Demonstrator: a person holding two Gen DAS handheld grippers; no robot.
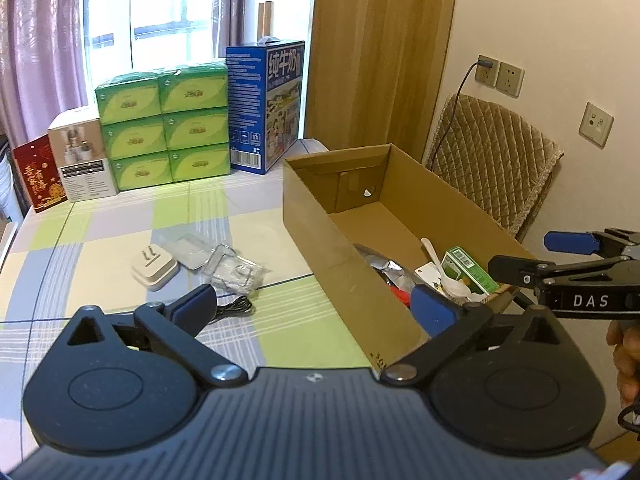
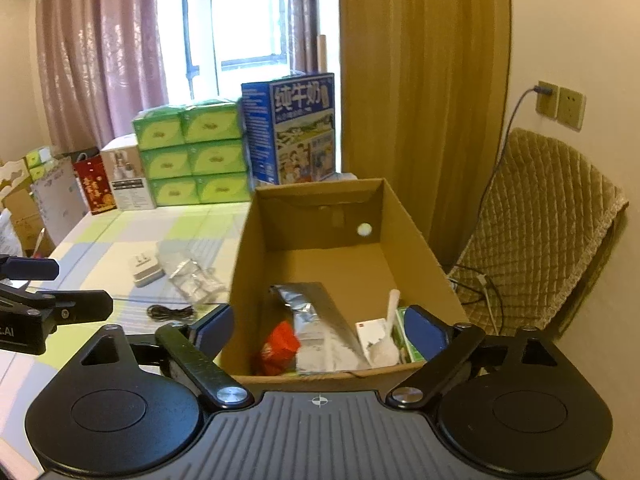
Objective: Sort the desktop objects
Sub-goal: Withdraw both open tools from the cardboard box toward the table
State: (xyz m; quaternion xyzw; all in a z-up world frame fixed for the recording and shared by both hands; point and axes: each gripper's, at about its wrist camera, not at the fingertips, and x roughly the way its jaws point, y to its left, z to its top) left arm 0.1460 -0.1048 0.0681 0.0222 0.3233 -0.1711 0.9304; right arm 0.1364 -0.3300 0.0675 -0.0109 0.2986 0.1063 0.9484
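The cardboard box is sitting open on the checked table, already holding a silver foil pouch, a red packet, a white spoon and a green carton. Still lying out on the table, at about ten o'clock from the box in the right wrist view, are a white plug adapter, clear plastic packaging and a coiled black cable.

The left gripper is hanging above the cable with its jaws spread wide and nothing between them; the right gripper is hovering over the box, equally wide and empty.

The likeliest slip: the thin cable sliding out between the pads, or the crinkly packaging deforming and dropping short of the box wall.
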